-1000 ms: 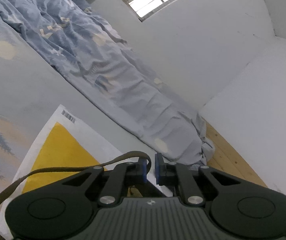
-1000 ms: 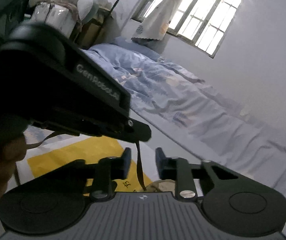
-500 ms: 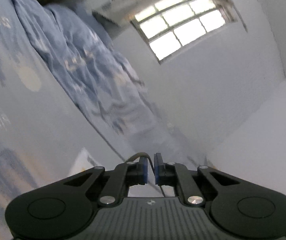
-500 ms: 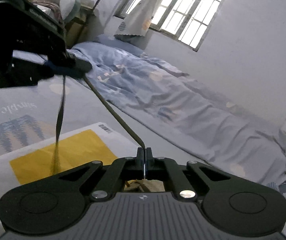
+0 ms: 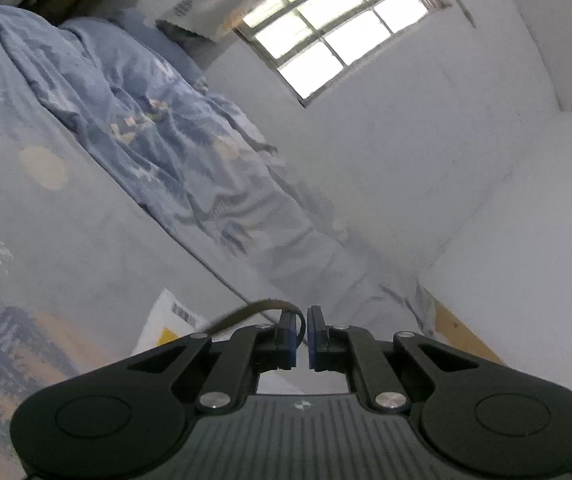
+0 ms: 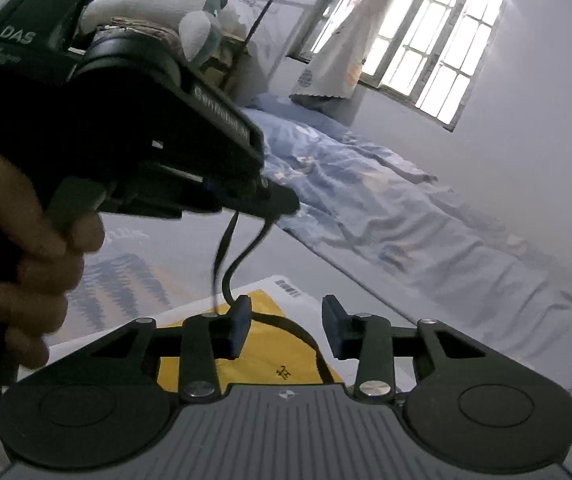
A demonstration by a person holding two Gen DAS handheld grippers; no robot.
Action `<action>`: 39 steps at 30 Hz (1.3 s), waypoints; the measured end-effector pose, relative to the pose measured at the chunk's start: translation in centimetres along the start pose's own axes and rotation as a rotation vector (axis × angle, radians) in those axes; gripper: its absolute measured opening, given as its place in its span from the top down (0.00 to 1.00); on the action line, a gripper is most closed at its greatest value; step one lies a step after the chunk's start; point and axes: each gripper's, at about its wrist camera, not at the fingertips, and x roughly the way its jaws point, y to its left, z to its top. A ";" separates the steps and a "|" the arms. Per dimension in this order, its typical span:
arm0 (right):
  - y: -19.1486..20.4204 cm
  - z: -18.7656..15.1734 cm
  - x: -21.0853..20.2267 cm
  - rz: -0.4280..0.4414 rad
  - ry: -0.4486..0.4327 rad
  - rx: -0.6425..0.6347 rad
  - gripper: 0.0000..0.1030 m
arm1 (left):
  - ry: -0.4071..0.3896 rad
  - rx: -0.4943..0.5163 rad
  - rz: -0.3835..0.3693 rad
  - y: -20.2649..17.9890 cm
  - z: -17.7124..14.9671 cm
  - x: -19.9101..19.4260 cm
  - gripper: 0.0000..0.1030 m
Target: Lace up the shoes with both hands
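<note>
**Lace Held Aloft Over the Bed**

Pale walls and a barred window [image 6: 425, 44] are framing the room, daylight streaming in past a hanging white cloth [image 6: 337, 52]. Below them a wide bed [image 5: 66, 240] is spreading across both views, a rumpled blue quilt [image 5: 158, 128] bunching along its far side. On the sheet, a white sheet with a yellow panel [image 6: 278, 364] is lying just beneath the grippers.

High on the left of the right wrist view, the left gripper [image 6: 282, 202] is hanging above the bed, a hand [image 6: 34, 264] wrapping its handle. Its jaws are standing almost together, a narrow gap showing between the blue pads, and they are pinching the dark shoelace [image 6: 242, 256], which is curling over the left pad in the left wrist view and dangling down in two strands in the right wrist view.

The right gripper [image 6: 286, 328] is sitting below with jaws spread wide, gripping nothing; one lace strand is dropping to just beside its left finger [image 6: 240, 328] and trailing on across the yellow panel. No shoe is showing in either view.
</note>
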 end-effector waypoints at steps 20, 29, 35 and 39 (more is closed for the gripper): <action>-1.1 1.5 -0.6 -0.052 -0.068 0.137 0.97 | 0.148 -0.003 -0.162 -0.6 -1.8 0.9 0.98; -1.8 0.8 0.2 -0.086 -0.016 0.110 1.00 | 0.030 -0.088 -0.090 1.4 0.1 -0.2 0.98; -1.9 0.2 0.6 -0.104 0.027 0.082 1.00 | -0.127 -0.121 -0.010 2.8 2.5 -2.4 0.98; -2.0 -0.1 1.1 -0.082 0.060 0.088 0.98 | -0.139 -0.122 0.018 3.1 3.1 -2.7 0.98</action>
